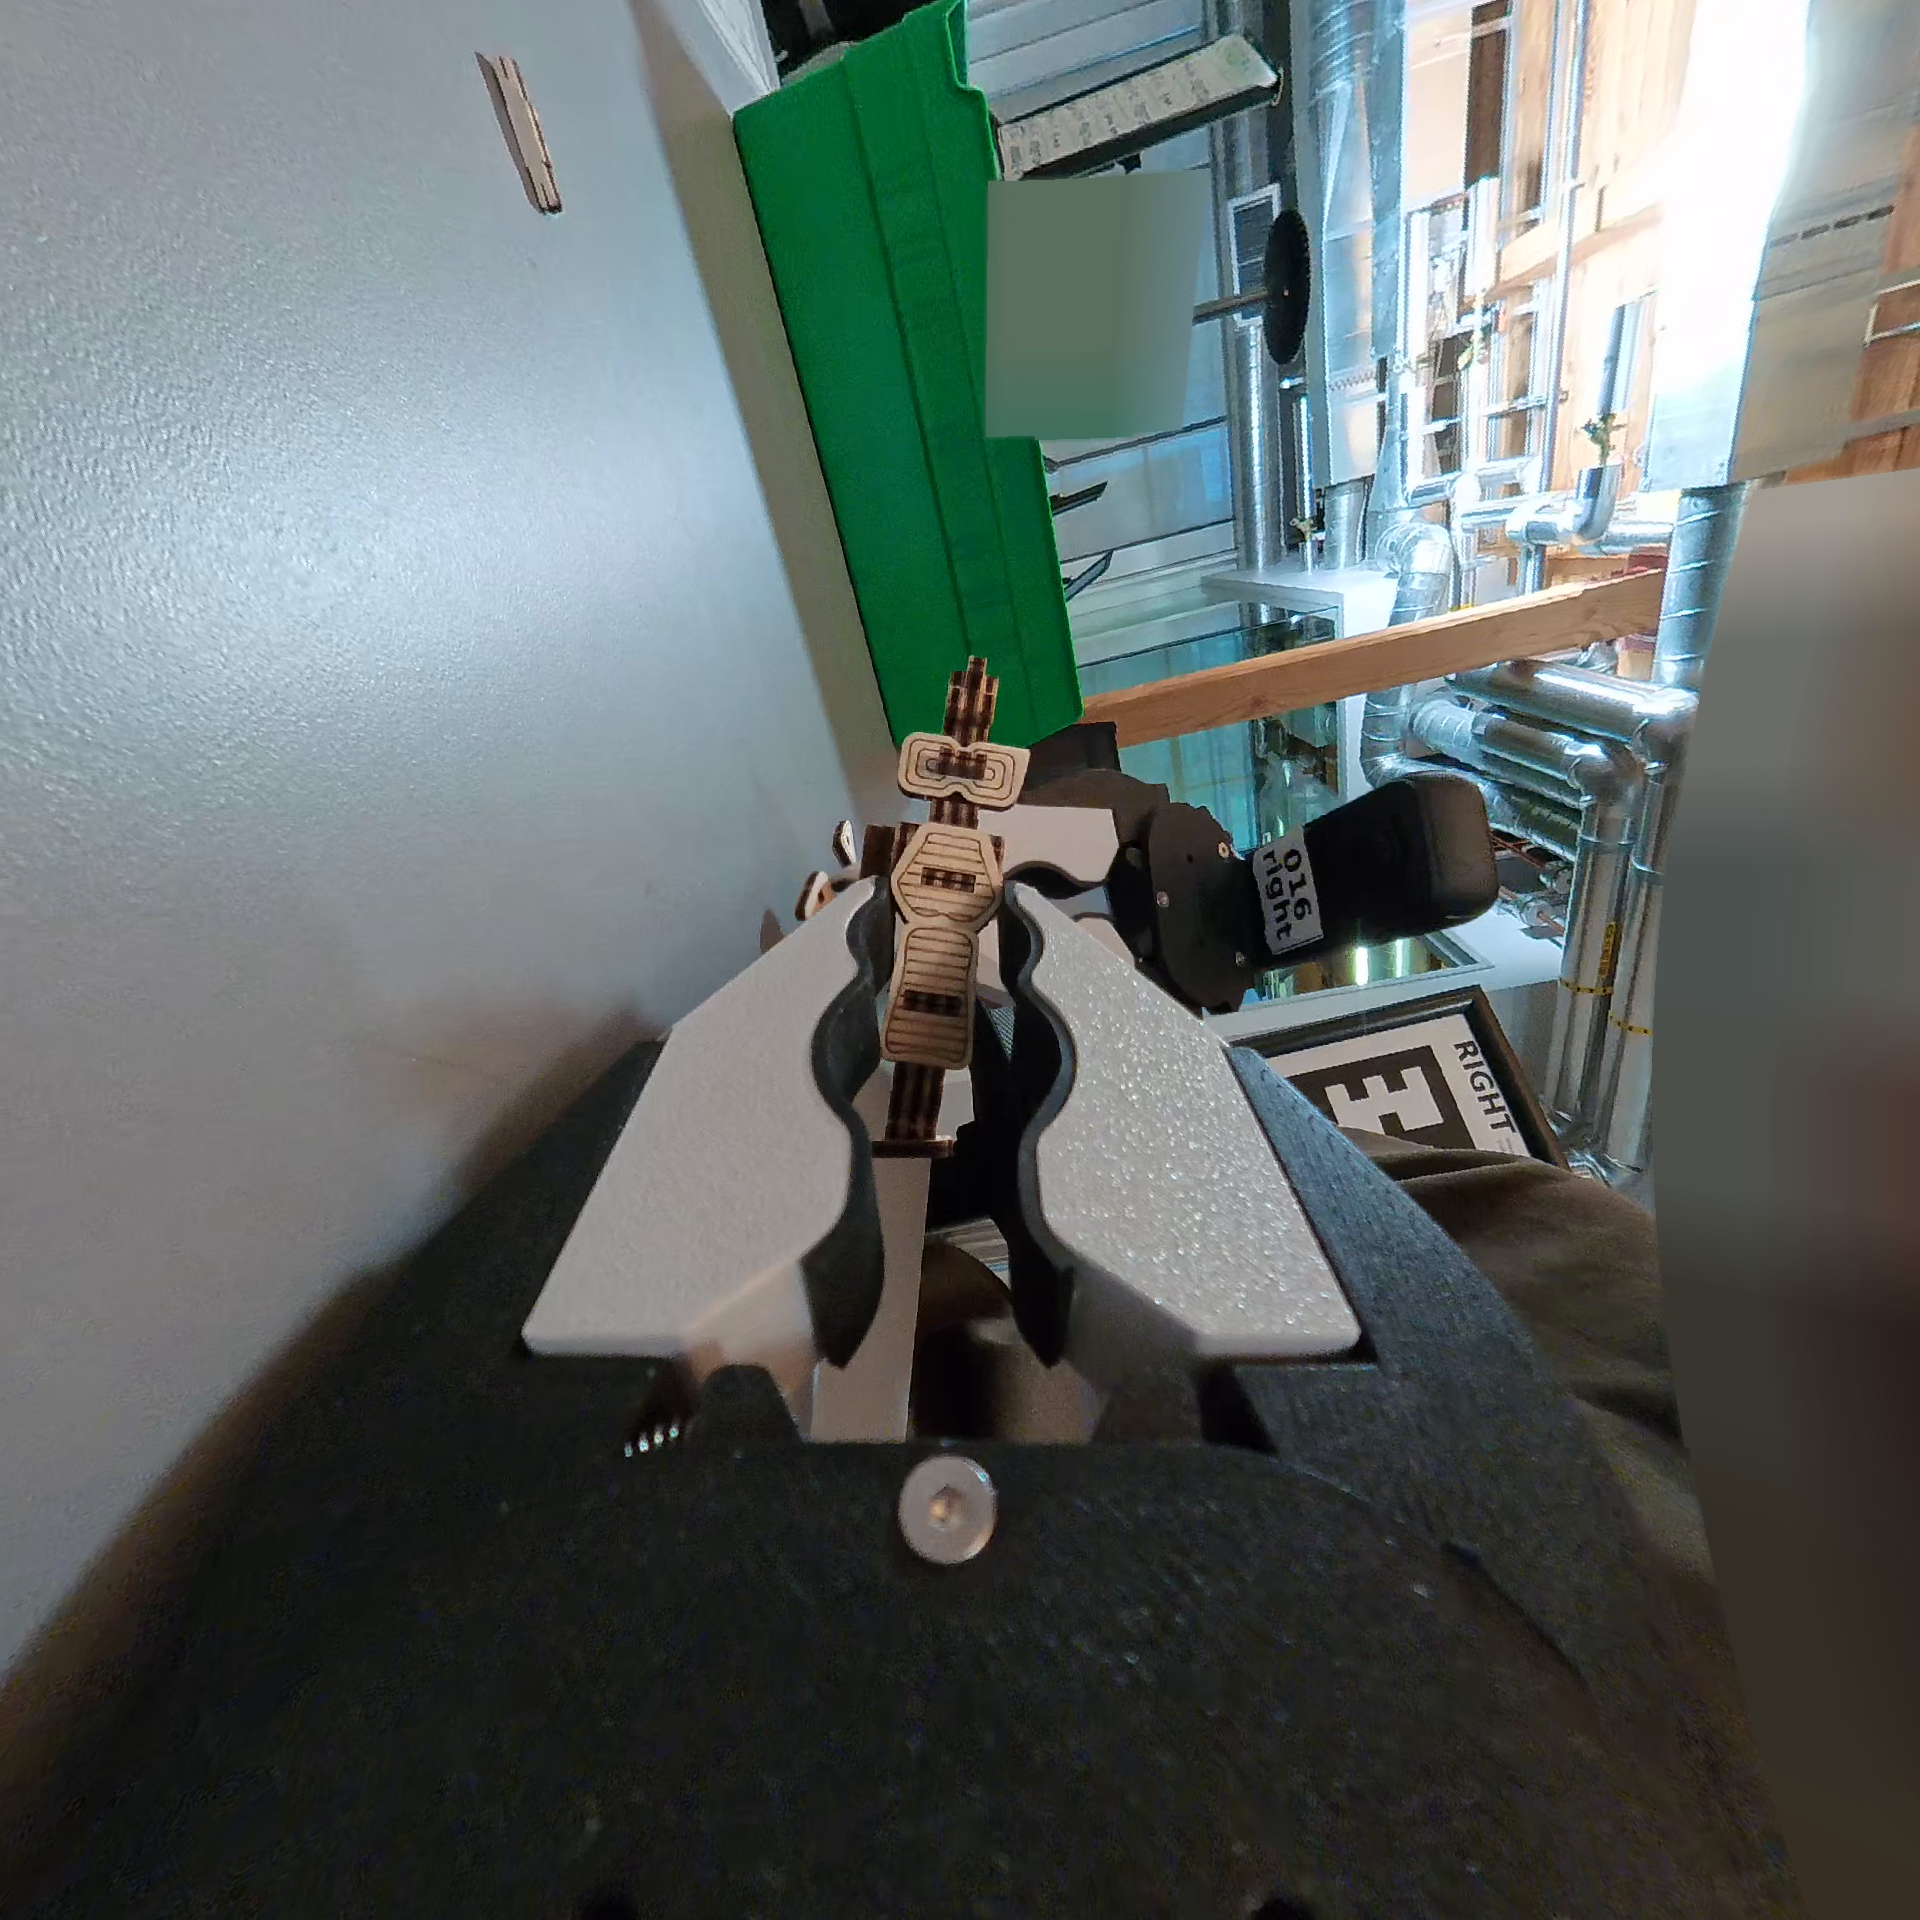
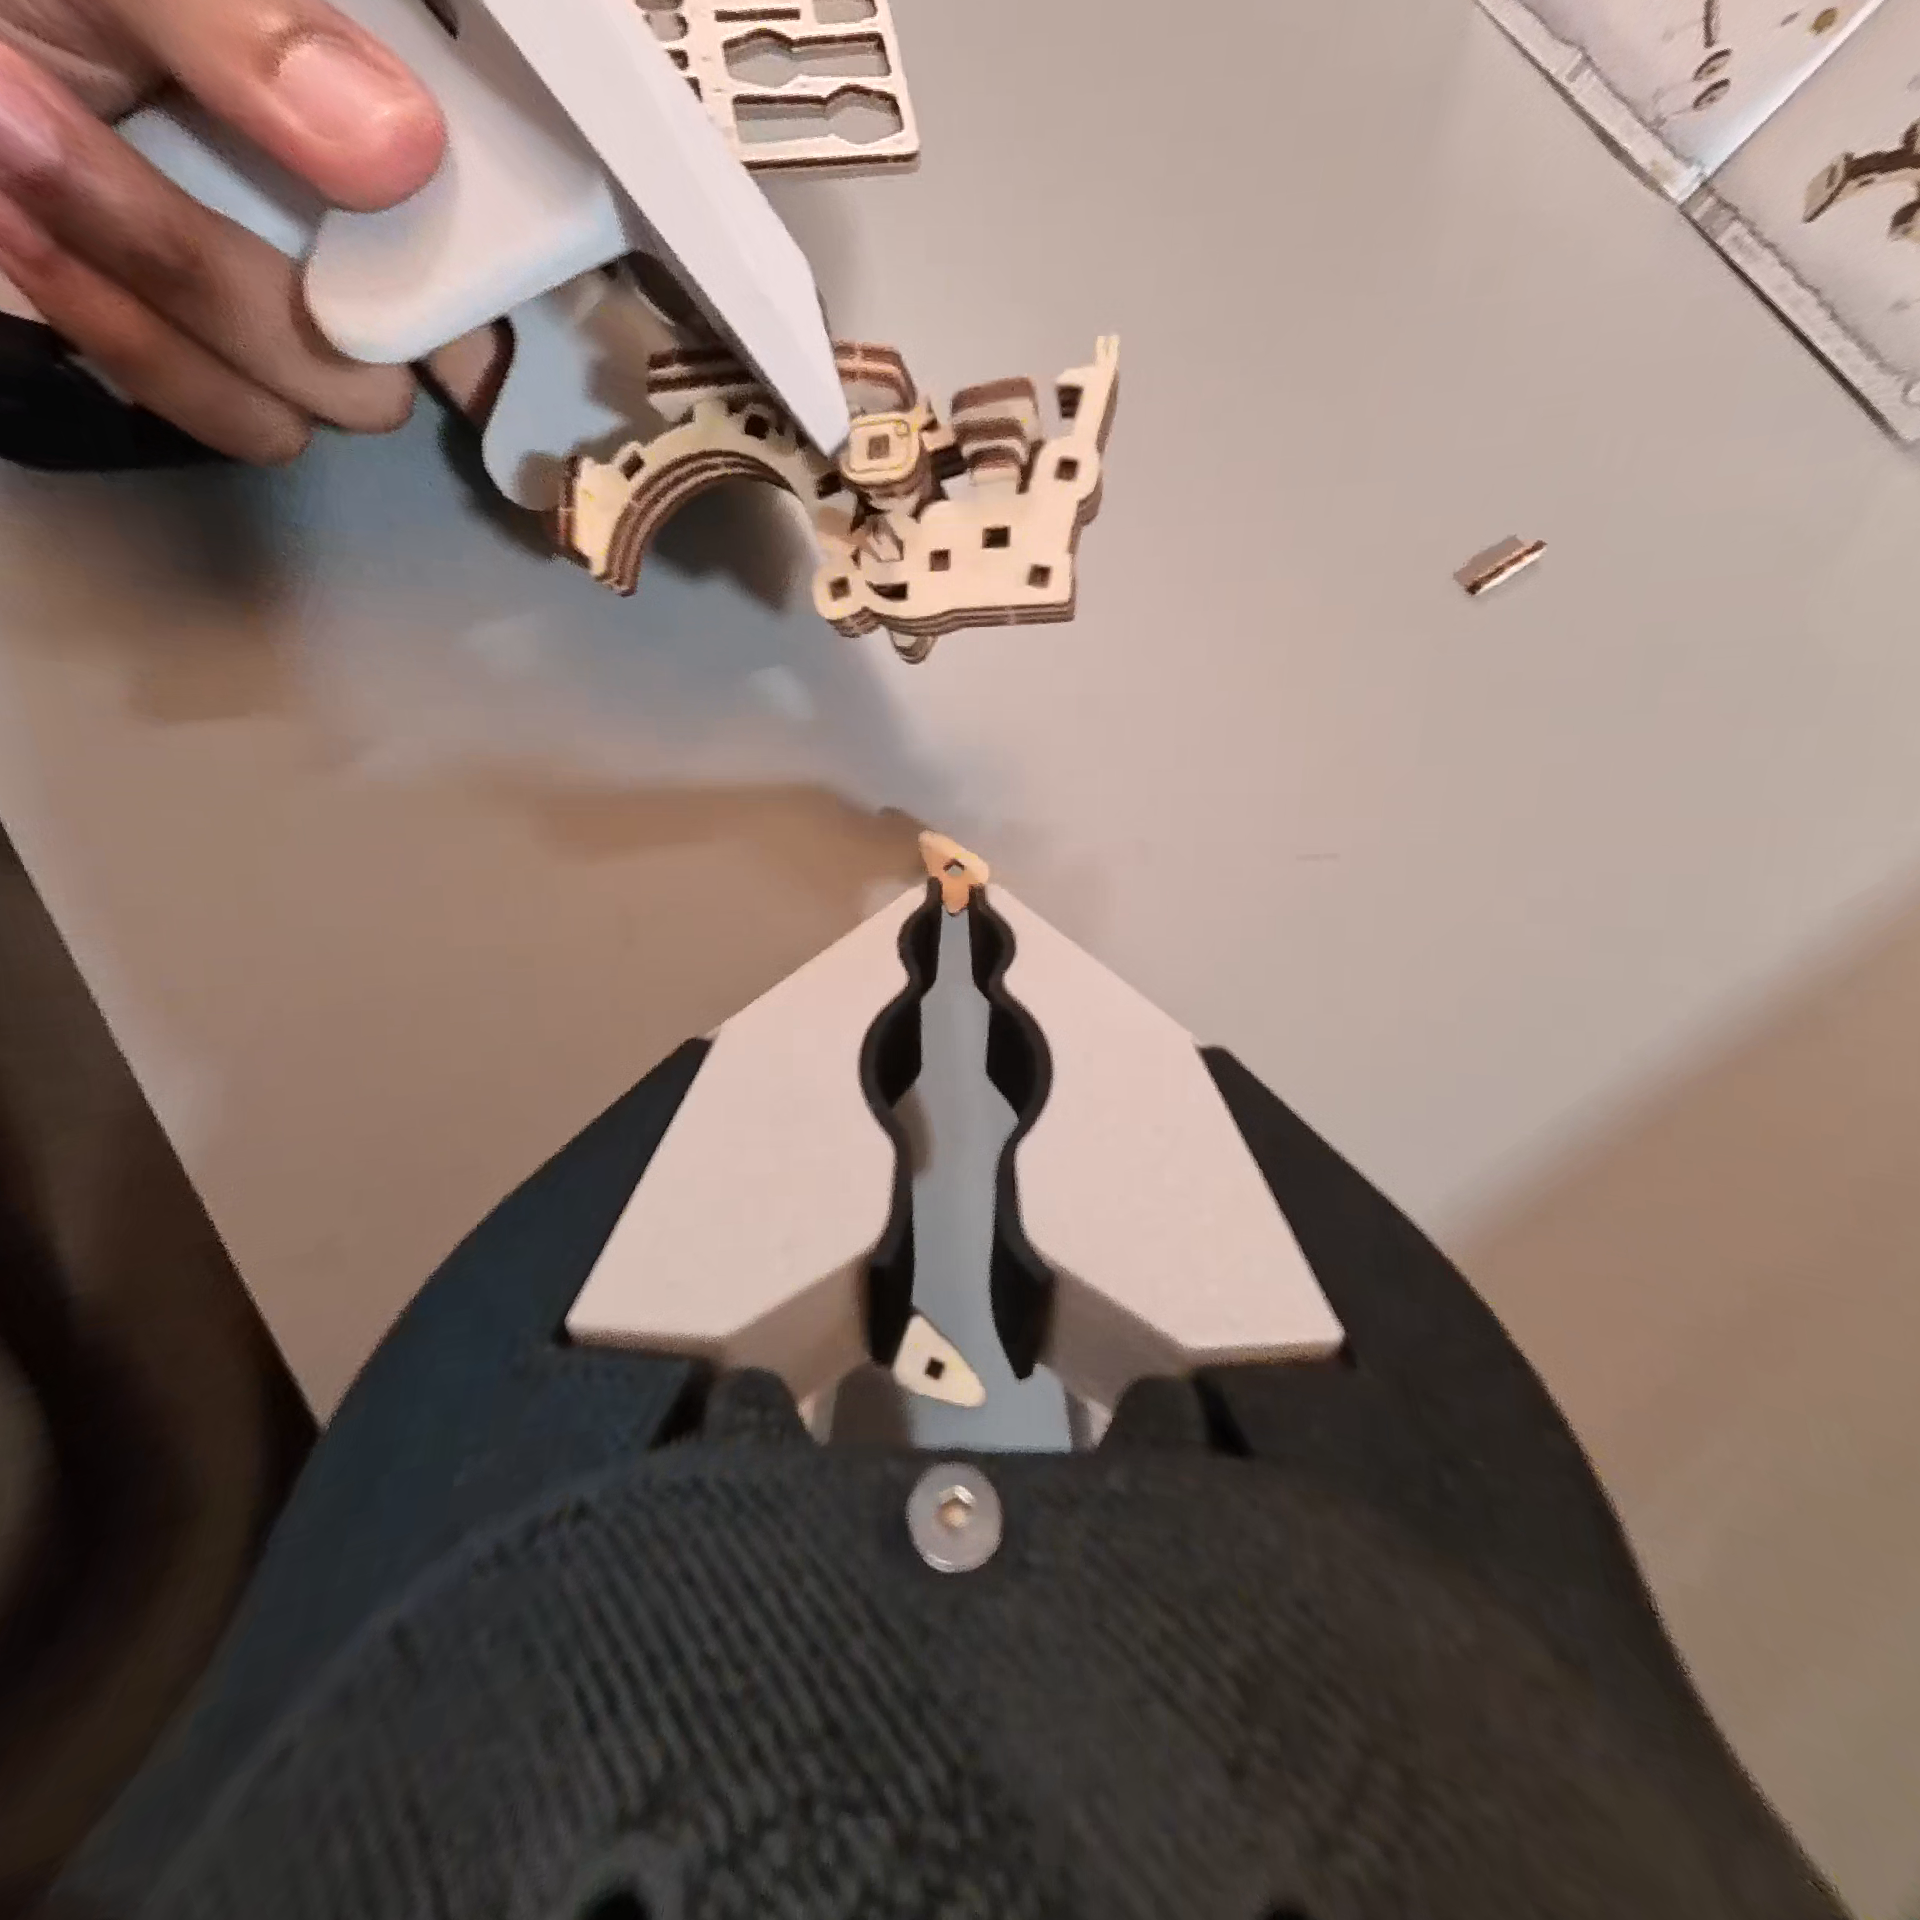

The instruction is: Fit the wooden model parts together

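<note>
My left gripper (image 1: 940,914) is shut on the layered wooden model (image 1: 940,904), which stands upright between its fingers. In the right wrist view the model (image 2: 966,540) hangs from the left gripper (image 2: 831,442) above the grey table (image 2: 1351,727), and a hand (image 2: 187,208) holds that gripper. My right gripper (image 2: 954,883) is shut on a small tan wooden piece (image 2: 954,862) with a hole, pinched at the fingertips and a little below the model. A second small tan piece (image 2: 935,1371) shows in the gap at the base of the right fingers.
A green bin (image 1: 914,416) stands at the table's far side. A small wooden strip (image 2: 1501,566) lies right of the model. A punched-out wooden sheet (image 2: 821,104) lies at the top, and a printed sheet (image 2: 1787,156) at the top right. The right gripper's black body (image 1: 1351,862) is behind the model. My right fingertips sit around 7 cm from my left ones.
</note>
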### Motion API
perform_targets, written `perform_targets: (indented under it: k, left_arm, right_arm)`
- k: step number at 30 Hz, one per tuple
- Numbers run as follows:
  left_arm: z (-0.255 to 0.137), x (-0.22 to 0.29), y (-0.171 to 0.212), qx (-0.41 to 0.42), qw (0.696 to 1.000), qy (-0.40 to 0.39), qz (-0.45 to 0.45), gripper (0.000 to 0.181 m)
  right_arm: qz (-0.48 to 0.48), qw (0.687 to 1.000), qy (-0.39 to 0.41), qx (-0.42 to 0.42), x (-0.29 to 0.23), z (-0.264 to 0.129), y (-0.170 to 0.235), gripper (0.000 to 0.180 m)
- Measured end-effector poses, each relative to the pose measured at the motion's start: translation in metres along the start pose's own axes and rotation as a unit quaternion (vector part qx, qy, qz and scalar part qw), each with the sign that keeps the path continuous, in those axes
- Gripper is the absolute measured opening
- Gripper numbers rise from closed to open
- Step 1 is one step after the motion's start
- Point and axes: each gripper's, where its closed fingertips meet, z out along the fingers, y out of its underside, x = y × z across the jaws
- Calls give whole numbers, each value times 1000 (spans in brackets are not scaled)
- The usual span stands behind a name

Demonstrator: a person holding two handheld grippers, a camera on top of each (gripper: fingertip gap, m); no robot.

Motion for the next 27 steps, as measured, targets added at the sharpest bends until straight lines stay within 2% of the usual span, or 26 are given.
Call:
perform_targets:
  k: [10,15,18,21,25,27]
  left_arm:
    - [0,0,0,0,1000,1,-1,16]
    - [0,0,0,1,1000,2,-2,16]
    - [0,0,0,1,1000,2,-2,16]
    - [0,0,0,1,1000,2,-1,17]
    - [0,0,0,0,1000,2,-1,16]
    - [0,0,0,0,1000,2,-1,16]
  right_arm:
    - [95,992,-68,53,1,-11,-12,3]
    - [160,979,-121,31,-7,-6,-5,3]
    - [230,959,-165,19,-14,-6,-5,4]
    - [326,916,-232,9,-21,-9,-6,4]
    - [453,804,-384,21,-31,-22,-18,4]
    - [478,767,-428,33,-29,-29,-24,3]
